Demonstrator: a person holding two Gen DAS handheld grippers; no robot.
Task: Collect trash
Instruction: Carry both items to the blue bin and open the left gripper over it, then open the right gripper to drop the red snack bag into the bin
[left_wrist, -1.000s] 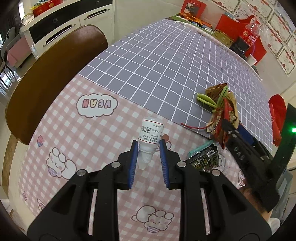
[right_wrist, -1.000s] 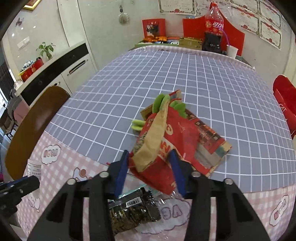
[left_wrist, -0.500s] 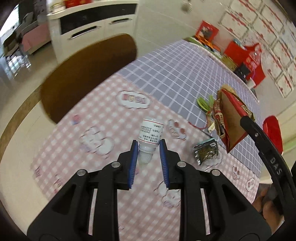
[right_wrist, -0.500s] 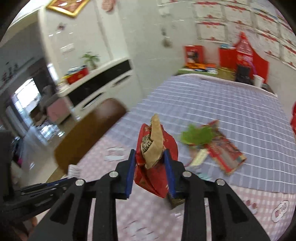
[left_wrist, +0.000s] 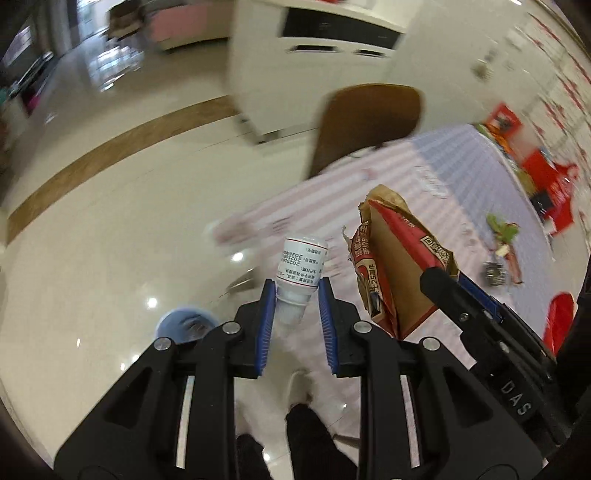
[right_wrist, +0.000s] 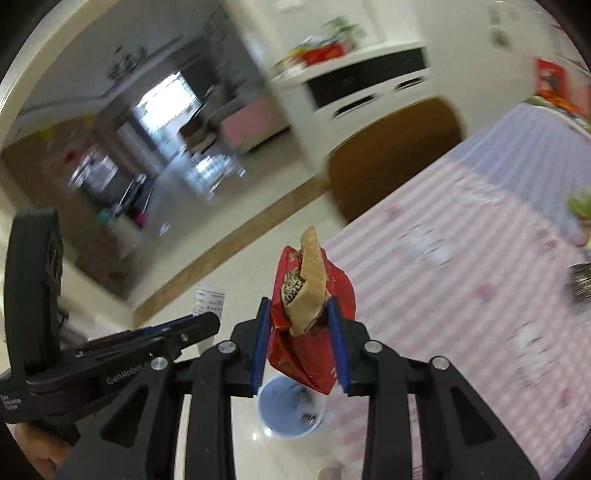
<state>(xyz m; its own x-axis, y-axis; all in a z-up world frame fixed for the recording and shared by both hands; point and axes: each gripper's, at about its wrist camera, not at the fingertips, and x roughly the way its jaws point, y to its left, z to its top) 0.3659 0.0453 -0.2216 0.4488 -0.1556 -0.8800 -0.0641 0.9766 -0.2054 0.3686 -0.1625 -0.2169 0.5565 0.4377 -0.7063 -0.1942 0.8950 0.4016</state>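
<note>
The left gripper (left_wrist: 297, 308) clamps a small white bottle (left_wrist: 301, 266); the right gripper (right_wrist: 298, 334) pinches a red wrapper (right_wrist: 308, 325) above the blue bin (right_wrist: 291, 410) on the floor. The bottle sits off to one side of the bin — released here, it likely misses.

Standing at the edge of a table (left_wrist: 458, 162) covered in pink and grey checked cloth: a brown chair (left_wrist: 365, 122). Gleaming under the lights, a pale glossy floor (left_wrist: 110, 221). Rising behind, blurred, a white cabinet (right_wrist: 369, 92) with dark drawer fronts.
</note>
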